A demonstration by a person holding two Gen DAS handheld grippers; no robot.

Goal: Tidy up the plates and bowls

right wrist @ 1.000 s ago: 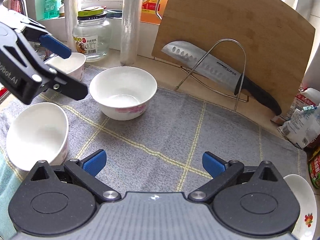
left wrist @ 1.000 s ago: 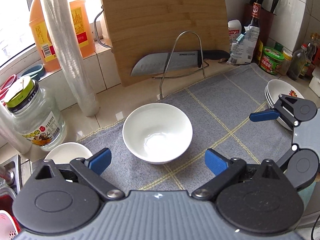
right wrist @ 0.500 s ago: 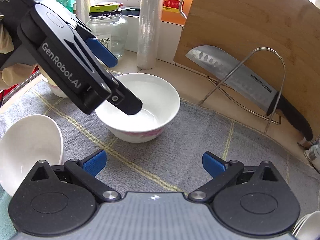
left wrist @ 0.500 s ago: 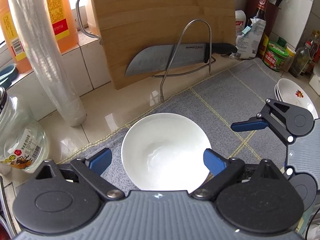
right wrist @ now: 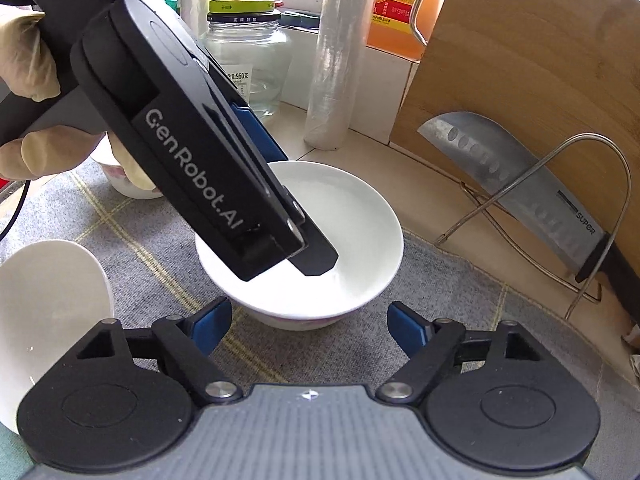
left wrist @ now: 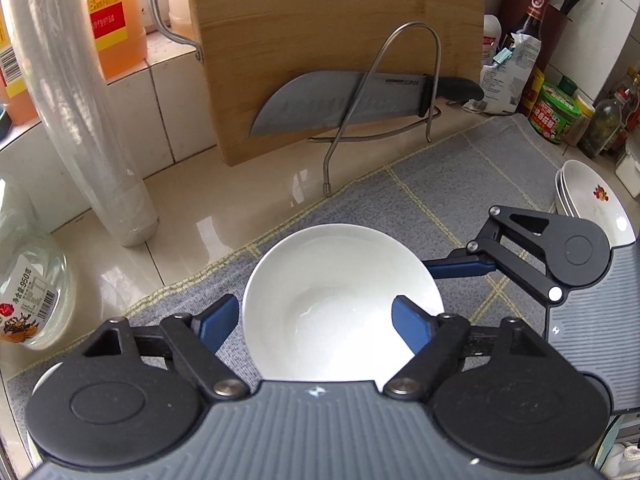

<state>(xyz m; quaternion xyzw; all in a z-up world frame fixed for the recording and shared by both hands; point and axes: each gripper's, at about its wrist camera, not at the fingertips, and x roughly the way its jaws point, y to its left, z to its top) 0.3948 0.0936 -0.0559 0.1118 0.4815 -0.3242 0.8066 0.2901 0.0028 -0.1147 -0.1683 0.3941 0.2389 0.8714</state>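
White bowl [left wrist: 340, 296] astride the left gripper [left wrist: 316, 322] right jaw.

I note a bowl [left wrist: 340, 296] on the mat [left wrist: 460, 184], between my left gripper's [left wrist: 316, 322] fingers. Behind it a knife [left wrist: 344, 102] rests in a wire rack [left wrist: 400, 80] against the cutting board [left wrist: 332, 32]. Stacked plates [left wrist: 592, 200] lie far right; a jar [left wrist: 28, 292] stands left, off the mat.

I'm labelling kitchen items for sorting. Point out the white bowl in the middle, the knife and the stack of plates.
white bowl [left wrist: 340, 280]: left wrist view, inner wall.
knife [left wrist: 320, 104]: left wrist view, flat of the blade.
stack of plates [left wrist: 592, 196]: left wrist view, top plate's face.
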